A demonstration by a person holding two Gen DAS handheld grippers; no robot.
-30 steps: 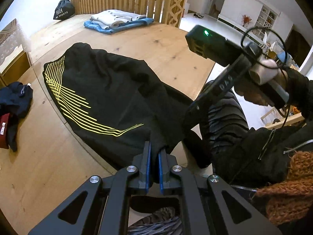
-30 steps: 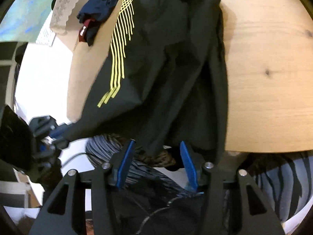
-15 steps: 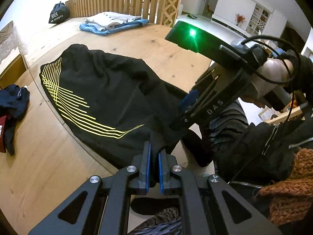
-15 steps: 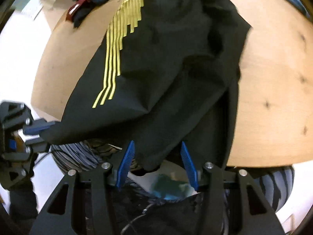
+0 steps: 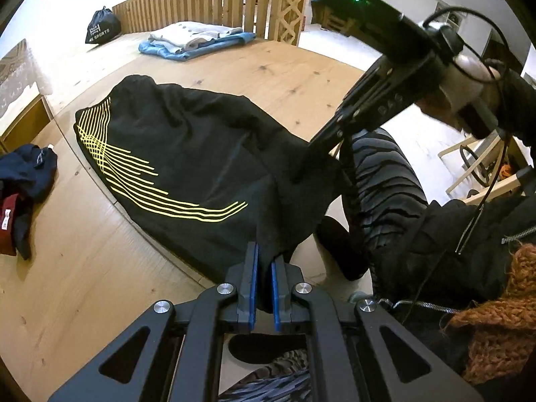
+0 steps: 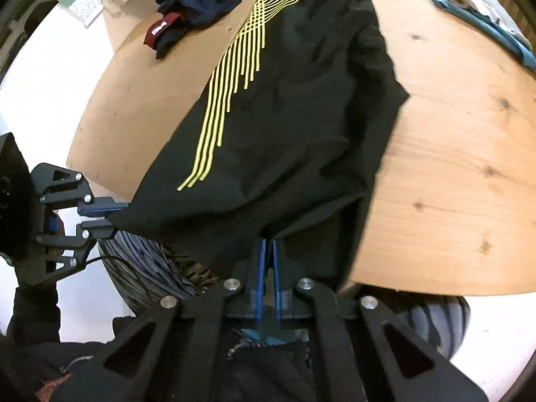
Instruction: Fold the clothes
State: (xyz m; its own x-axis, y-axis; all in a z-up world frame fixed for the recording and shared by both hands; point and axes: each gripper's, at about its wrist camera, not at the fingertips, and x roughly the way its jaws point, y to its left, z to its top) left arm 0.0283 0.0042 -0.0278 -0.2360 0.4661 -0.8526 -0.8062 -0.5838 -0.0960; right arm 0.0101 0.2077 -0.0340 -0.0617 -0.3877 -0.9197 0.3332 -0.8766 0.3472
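Note:
A black garment with yellow stripes (image 5: 187,154) lies across the wooden table (image 5: 284,77), its near end hanging over the table edge; it also fills the right wrist view (image 6: 301,117). My left gripper (image 5: 263,261) is shut on the garment's near hem off the table edge, and shows in the right wrist view (image 6: 110,216). My right gripper (image 6: 268,254) is shut on another part of the same hem; in the left wrist view (image 5: 323,147) its tip is buried in the cloth.
A folded pile of light and blue clothes (image 5: 194,38) lies at the far side by a wooden slat fence (image 5: 217,0). A crumpled navy and red garment (image 5: 23,181) lies at the left. A black sports bag (image 5: 100,28) stands at the back. The person's striped legs (image 5: 385,181) are beside the table.
My right gripper has closed from open onto the garment's hem. The left gripper has stayed shut on the hem. The garment is now stretched between both.

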